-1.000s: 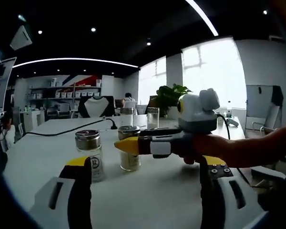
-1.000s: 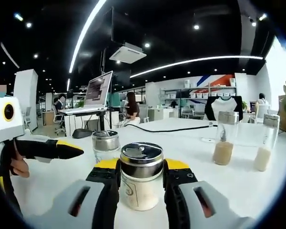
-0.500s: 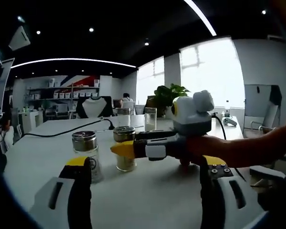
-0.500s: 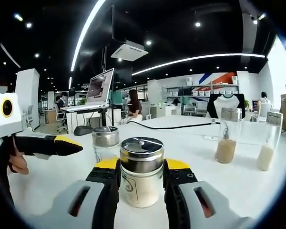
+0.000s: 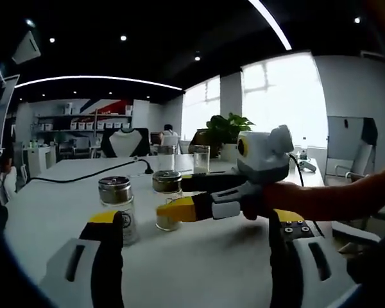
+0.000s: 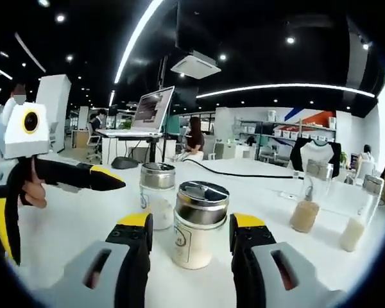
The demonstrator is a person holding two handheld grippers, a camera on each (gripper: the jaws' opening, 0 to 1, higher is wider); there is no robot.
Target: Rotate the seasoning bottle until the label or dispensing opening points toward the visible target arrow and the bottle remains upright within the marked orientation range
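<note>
- The seasoning bottle (image 6: 199, 224) is seen standing upright on the white table (image 6: 70, 224), between the jaws of the right gripper (image 6: 191, 232).
- The jaws are parted, and a small gap is seen on each side of the bottle.
- A second bottle (image 6: 156, 202) is seen just behind it.
- The left gripper (image 5: 196, 231) is held wide open, with nothing in it.

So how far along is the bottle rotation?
Looks done: the bottle stands upright on the table, its label roughly toward the right gripper's camera. I can't check that against an arrow mark.
In hand: nothing. The right gripper straddles the bottle, with gaps at both jaws. The left gripper is open, holding nothing.
Left: confirm the heading; regrip and turn if it's off.
</note>
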